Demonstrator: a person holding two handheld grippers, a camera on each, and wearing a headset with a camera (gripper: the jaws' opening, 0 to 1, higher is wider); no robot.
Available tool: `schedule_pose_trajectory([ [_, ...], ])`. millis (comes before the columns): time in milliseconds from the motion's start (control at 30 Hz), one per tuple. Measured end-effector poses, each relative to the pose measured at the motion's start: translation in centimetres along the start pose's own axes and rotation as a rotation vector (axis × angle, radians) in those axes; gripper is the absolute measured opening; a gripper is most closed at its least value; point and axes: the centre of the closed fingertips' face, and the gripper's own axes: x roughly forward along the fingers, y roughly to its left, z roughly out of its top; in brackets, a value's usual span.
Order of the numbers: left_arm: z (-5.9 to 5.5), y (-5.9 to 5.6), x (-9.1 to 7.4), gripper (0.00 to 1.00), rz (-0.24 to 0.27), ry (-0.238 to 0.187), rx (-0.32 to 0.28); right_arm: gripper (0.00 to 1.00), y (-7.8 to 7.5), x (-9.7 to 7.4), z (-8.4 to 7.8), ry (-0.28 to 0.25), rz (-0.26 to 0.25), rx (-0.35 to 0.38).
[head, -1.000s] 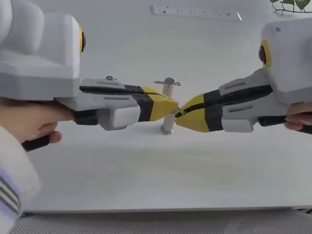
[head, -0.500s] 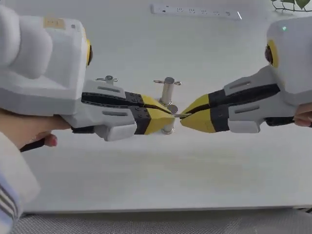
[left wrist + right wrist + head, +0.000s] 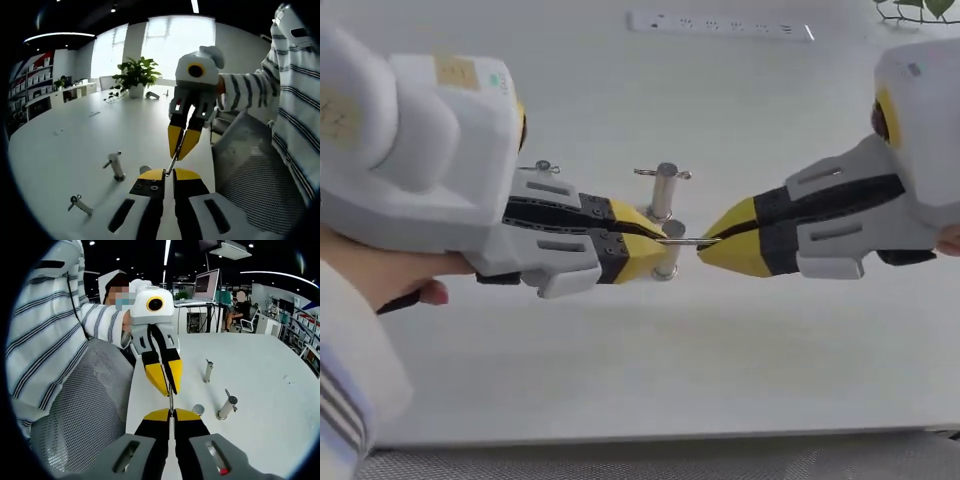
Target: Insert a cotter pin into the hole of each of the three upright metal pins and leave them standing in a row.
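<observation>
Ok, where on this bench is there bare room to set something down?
The broad strip of table between the grippers and the near edge is bare, and so is the stretch between the metal pins and the power strip. The centre is crowded: left gripper and right gripper meet on a cotter pin.

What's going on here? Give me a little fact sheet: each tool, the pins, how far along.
left gripper: shut on one end of the loose cotter pin
right gripper: shut on its other end
fitted pins: nearer pin and farther pin, each with a cotter pin through its top
third pin: upright just behind the jaw tips, no cotter pin in it
progress: two of three done
</observation>
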Motion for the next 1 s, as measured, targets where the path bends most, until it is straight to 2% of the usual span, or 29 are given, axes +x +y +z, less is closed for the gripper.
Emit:
schedule_pose_trajectory([
  [133,0.0,0.3,0.3,0.17,0.019,0.012,0.003,0.0,-0.6,-0.3,-0.6,0.016,-0.021,-0.001],
  [233,-0.1,0.5,0.6,0.16,0.024,0.028,0.007,0.0,-1.1,-0.7,-1.1,0.025,-0.043,-0.001],
  [300,-0.4,1.0,0.7,0.17,0.027,0.039,0.009,0.0,-1.6,-1.0,-1.5,0.032,-0.058,0.003],
  [467,-0.7,1.9,1.2,0.23,0.043,0.07,0.021,0.0,-2.7,-1.5,-3.0,0.07,-0.098,0.012],
  [667,-1.0,3.0,2.1,0.22,0.044,0.108,0.049,0.0,-3.5,-1.3,-4.2,0.096,-0.114,0.013],
  [767,-1.0,3.1,2.5,0.22,0.043,0.126,0.061,0.0,-3.7,-1.1,-4.5,0.104,-0.116,0.008],
  [900,-1.6,4.0,2.6,0.19,0.036,0.146,0.07,0.0,-4.0,-0.7,-4.7,0.113,-0.117,-0.003],
  [1000,-2.0,4.2,2.7,0.17,0.027,0.156,0.071,0.0,-4.1,-0.5,-4.9,0.119,-0.112,-0.006],
])
